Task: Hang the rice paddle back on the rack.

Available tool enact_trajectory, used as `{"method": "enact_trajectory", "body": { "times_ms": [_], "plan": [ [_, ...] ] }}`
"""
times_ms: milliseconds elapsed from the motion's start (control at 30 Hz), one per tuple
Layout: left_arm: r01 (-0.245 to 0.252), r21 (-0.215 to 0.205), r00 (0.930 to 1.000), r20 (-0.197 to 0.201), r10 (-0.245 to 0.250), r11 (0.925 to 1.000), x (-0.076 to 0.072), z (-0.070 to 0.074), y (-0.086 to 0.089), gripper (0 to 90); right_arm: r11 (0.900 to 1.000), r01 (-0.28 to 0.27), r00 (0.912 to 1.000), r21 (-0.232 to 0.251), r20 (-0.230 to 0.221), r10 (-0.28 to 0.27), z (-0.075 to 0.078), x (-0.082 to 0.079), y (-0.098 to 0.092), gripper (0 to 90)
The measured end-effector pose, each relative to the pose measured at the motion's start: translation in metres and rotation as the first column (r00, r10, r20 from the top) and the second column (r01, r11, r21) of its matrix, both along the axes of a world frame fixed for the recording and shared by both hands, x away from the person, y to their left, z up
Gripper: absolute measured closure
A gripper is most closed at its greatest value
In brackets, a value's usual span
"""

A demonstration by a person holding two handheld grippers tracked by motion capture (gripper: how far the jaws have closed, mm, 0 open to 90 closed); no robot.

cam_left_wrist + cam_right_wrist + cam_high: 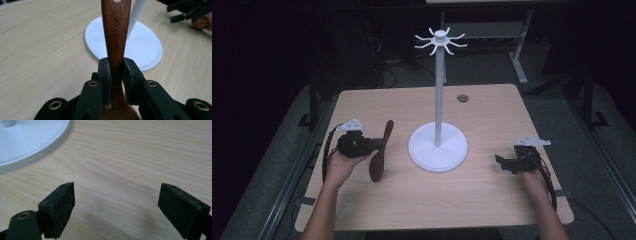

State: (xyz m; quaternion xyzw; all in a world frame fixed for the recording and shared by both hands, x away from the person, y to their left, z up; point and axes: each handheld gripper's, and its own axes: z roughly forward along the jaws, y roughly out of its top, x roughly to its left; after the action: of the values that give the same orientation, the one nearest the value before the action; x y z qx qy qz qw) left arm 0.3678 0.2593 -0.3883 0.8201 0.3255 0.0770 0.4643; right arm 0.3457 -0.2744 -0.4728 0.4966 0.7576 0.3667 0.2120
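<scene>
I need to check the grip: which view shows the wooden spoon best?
The left gripper view: the wooden spoon stands close up, clamped at its neck by the left tool. The high view shows it whole but small and dark, held tilted beside the white stand.

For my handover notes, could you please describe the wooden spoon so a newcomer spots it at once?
Find the white hook stand on the wooden table. Just left of its base, the left hand-held gripper clamps a dark brown wooden spoon, the sole brown utensil, its handle stamped MAXCOOK.
</scene>
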Motion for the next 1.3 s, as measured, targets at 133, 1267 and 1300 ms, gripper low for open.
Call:
{"method": "enact_trajectory", "body": {
  "times_ms": [133,1267,1300],
  "plan": [
    [0.019,-0.053,0.9992,0.036,-0.017,0.9984,-0.003,0.004,0.003,77.3,1.0,0.001,1.0,0.001,0.002,-0.001,0.0,0.0,0.0,13.5],
    [0.102,-0.128,0.988,0.129,-0.085,0.9866,-0.009,0.032,-0.002,77.2,1.0,0.003,1.0,-0.007,0.002,-0.003,0.001,-0.001,0.0,13.5],
    [0.104,-0.136,0.9876,0.131,-0.086,0.9852,-0.009,0.034,-0.003,77.2,1.0,0.003,1.0,-0.006,0.003,-0.003,0.001,-0.001,0.0,13.5]
  ]
}}
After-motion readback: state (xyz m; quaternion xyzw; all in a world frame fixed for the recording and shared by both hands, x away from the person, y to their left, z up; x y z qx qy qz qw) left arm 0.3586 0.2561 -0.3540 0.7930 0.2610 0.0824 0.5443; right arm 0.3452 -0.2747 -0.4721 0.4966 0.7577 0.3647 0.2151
